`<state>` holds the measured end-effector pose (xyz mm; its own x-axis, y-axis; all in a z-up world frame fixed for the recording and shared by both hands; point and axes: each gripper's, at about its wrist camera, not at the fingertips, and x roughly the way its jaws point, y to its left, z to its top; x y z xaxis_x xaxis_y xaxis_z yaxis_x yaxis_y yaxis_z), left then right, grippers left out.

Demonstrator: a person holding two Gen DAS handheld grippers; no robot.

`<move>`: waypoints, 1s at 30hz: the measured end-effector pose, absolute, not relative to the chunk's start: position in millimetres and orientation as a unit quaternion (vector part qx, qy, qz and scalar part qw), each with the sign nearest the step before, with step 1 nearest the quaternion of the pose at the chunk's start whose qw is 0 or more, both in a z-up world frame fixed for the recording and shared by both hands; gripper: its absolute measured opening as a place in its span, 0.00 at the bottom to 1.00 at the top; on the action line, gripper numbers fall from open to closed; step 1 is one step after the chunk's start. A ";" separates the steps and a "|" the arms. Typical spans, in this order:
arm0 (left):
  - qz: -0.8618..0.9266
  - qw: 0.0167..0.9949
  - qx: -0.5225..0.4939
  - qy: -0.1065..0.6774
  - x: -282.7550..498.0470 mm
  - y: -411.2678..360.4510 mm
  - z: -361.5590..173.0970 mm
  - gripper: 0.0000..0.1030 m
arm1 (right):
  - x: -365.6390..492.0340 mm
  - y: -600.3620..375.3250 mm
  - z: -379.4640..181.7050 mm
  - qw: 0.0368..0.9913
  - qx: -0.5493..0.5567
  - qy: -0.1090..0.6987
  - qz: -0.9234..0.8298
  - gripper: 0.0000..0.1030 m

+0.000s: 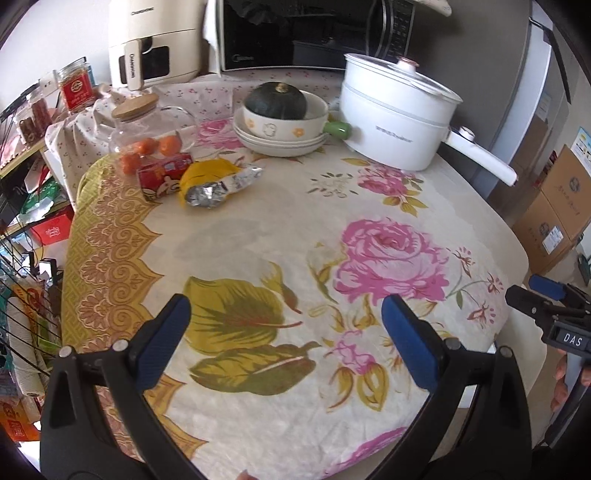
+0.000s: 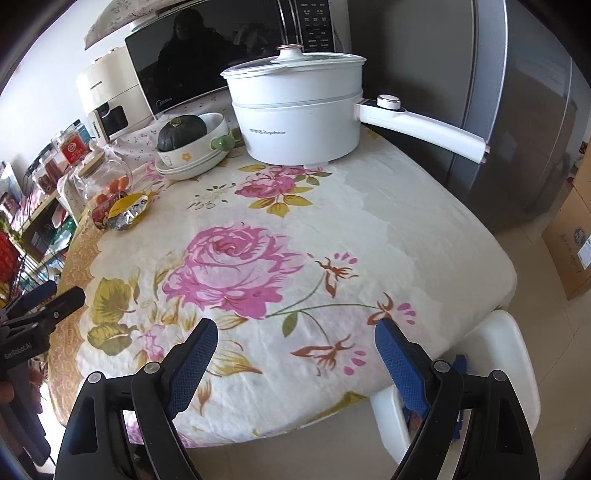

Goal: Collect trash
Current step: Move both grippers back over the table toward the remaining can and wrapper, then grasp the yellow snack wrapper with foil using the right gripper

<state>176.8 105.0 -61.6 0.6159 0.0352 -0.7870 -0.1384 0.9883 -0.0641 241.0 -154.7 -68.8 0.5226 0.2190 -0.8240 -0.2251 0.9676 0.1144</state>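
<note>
1. Kitchen corner: a round table (image 1: 369,398) under a floral cloth, with a microwave (image 1: 295,33) and a white appliance (image 1: 151,40) along the far wall.
2. Left gripper (image 1: 284,317) hung over the near part of the table, jaws spread wide, nothing between them. Right gripper (image 2: 295,339) likewise stood wide apart and empty, over the near rim of the table, with a white stool (image 2: 498,369) below it.
3. Trash lay well ahead of the left gripper and to its left: a crumpled yellow foil wrapper (image 1: 214,184) with the silver lining showing, touching a red snack box (image 1: 162,177). From the right gripper the same wrapper (image 2: 127,214) sat far ahead and far to the left.
4. Just behind the trash stood a glass jar (image 1: 147,125) holding oranges; further right, stacked bowls (image 1: 280,125) with a dark squash (image 1: 277,101), then a white electric pot (image 1: 399,125).
5. Judgement on handling: wrapper looked very light, thin and crushable, likely slick on the foil side. Best hold would be the bunched silver end, where folds give the pads some bulk. Box looked light but stiffer; take it across the short sides.
6. Risk: the jar sat close behind, so a low approach from the near side seemed safer.
7. No trash collected yet by the look of it.
</note>
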 end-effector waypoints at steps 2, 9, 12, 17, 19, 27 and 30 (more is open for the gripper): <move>0.065 0.895 -0.066 0.437 180.0 127.1 -64.2 0.99 | 246.2 -138.8 -72.1 0.872 -0.009 0.470 0.135 0.86; 0.102 0.883 -0.067 0.454 185.0 200.2 -83.9 0.99 | 274.5 -81.0 -89.5 0.866 -0.005 0.474 0.156 0.86; 0.108 0.882 -0.073 0.453 189.7 230.0 -91.6 0.99 | 289.3 -52.2 -94.1 0.866 -0.008 0.472 0.163 0.86; 0.110 0.882 -0.077 0.452 203.2 265.7 -103.7 0.99 | 312.7 3.2 -101.5 0.860 -0.004 0.474 0.189 0.86; 0.111 0.884 -0.074 0.448 207.9 276.2 -106.0 0.99 | 321.7 27.1 -103.1 0.859 -0.001 0.472 0.200 0.86; 0.121 0.885 -0.105 0.438 214.6 318.5 -128.7 0.99 | 354.0 115.4 -112.3 0.849 -0.012 0.470 0.242 0.86; 0.121 0.885 -0.104 0.438 217.4 325.6 -138.4 0.99 | 366.4 138.1 -114.8 0.846 -0.010 0.469 0.251 0.86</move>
